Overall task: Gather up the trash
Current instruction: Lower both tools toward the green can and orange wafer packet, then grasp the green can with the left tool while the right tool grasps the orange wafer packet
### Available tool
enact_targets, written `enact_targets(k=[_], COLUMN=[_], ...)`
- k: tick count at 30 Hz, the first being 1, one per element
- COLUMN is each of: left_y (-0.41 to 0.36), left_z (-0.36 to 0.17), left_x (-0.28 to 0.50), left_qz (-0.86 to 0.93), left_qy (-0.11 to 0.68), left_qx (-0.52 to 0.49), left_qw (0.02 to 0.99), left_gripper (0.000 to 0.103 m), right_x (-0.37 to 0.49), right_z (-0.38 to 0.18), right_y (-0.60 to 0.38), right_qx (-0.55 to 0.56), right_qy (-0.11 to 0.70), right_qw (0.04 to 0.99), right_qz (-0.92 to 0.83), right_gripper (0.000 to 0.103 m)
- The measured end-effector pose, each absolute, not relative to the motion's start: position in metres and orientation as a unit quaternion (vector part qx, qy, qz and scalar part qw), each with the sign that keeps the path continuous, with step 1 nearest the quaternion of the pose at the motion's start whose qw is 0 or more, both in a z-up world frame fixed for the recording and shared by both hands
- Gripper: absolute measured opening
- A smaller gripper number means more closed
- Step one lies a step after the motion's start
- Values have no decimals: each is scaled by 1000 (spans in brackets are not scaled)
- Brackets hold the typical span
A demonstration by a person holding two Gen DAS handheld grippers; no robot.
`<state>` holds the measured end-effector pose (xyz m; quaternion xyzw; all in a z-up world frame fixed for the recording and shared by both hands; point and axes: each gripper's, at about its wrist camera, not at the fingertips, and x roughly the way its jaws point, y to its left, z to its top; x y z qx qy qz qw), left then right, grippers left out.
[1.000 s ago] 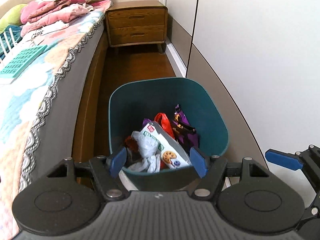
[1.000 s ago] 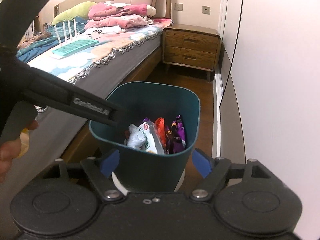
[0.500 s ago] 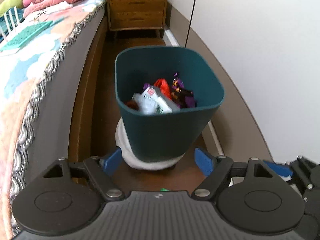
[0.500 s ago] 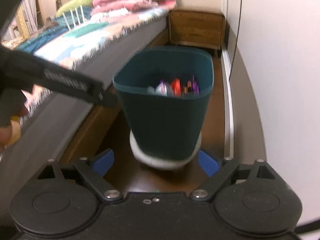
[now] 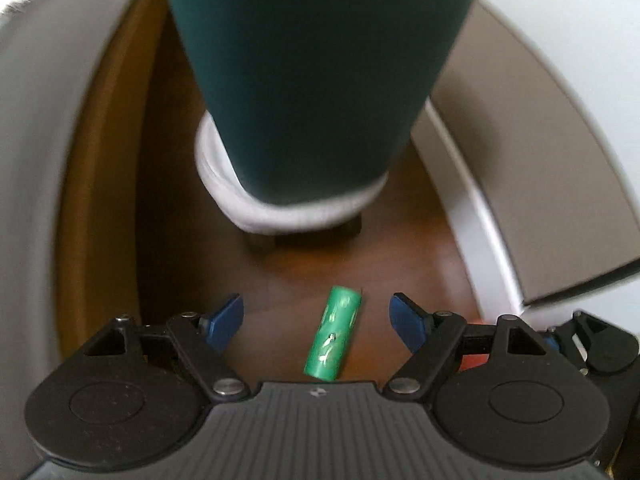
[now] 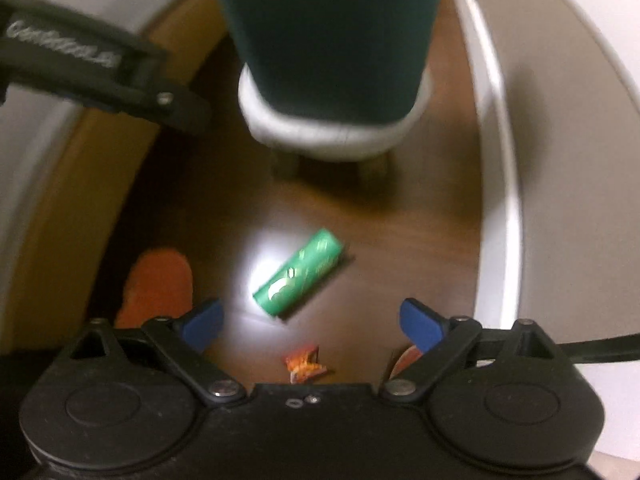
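Note:
A green cylindrical wrapper (image 5: pixel 334 334) lies on the dark wood floor, in front of the teal trash bin (image 5: pixel 316 72). My left gripper (image 5: pixel 318 320) is open and empty, hovering over the wrapper, which lies between its blue fingers. In the right wrist view the same green wrapper (image 6: pixel 299 278) lies ahead of my open, empty right gripper (image 6: pixel 310 320). A small orange wrapper (image 6: pixel 305 364) lies on the floor under the right gripper. The bin (image 6: pixel 332 36) stands on a white round base (image 6: pixel 332 136).
The bed frame (image 5: pixel 96 160) runs along the left. A white wardrobe and skirting (image 5: pixel 500 200) run along the right. An orange slipper (image 6: pixel 158 284) sits on the floor at left. The left gripper's arm (image 6: pixel 92 68) crosses the upper left of the right wrist view.
Both grippers have dropped toward the floor and tilted down. The bin's inside has left the view, and the green and orange wrappers on the floor have come into view.

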<state>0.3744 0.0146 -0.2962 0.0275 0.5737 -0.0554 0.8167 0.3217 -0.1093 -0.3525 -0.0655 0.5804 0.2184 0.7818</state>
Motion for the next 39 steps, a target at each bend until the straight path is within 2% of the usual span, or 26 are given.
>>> enact_targets(k=[13, 18, 20, 21, 26, 29, 37, 38, 39], left_y=[0, -6, -5, -4, -2, -6, -10, -10, -10], left_z=[-485, -537, -557, -565, -598, -609, -621, -620, -619], left_x=[406, 408, 407, 406, 402, 402, 400, 403, 404], left_qz=[-38, -39, -33, -30, -22, -29, -40, -36, -31], left_qy=[672, 697, 706, 713, 732, 734, 735, 735, 733], left_qx=[36, 48, 47, 41, 9, 9, 11, 9, 9], left_qw=[739, 715, 705, 700, 681, 679, 677, 678, 680], left_gripper=[80, 80, 80, 80, 80, 80, 75, 73, 65], right_x=[306, 303, 302, 300, 293, 295, 304, 304, 304], right_z=[-494, -543, -558, -563, -576, -584, -592, -593, -593], right_y=[-60, -62, -64, -64, -60, -61, -63, -64, -64], right_qx=[-170, -212, -212, -209, -207, -202, -189, -186, -185], right_qy=[618, 622, 630, 634, 626, 631, 640, 642, 642], right_qw=[689, 661, 658, 654, 648, 648, 650, 649, 650], right_qz=[338, 362, 355, 357, 381, 375, 364, 363, 363], right_gripper=[93, 90, 86, 83, 81, 77, 45, 43, 41])
